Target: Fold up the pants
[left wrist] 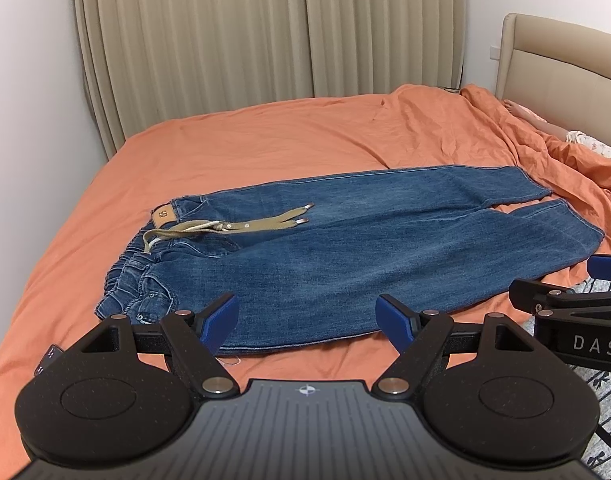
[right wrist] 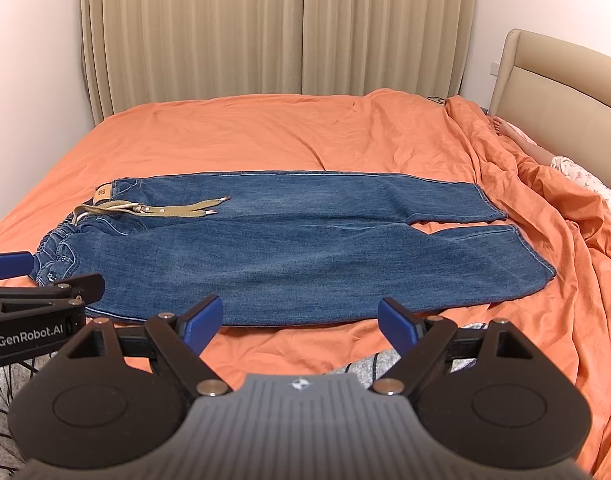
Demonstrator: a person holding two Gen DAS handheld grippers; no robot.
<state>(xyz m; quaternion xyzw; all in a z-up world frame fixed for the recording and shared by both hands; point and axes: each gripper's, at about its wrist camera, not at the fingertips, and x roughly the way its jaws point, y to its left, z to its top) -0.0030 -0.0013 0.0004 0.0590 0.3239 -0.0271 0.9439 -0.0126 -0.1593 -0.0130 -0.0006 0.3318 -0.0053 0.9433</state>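
A pair of blue jeans lies flat across the orange bed, waistband at the left, leg hems at the right. A tan drawstring belt rests over the waist. My left gripper hangs open just short of the jeans' near edge, nothing between its blue pads. Over the near edge at mid-leg my right gripper is likewise open and empty. Each gripper shows at the side of the other's view.
The orange sheet covers the bed; a rumpled orange duvet is bunched on the right. A person's hand and patterned sleeve lie by the beige headboard. Curtains hang behind. A patterned grey cloth lies at the near edge.
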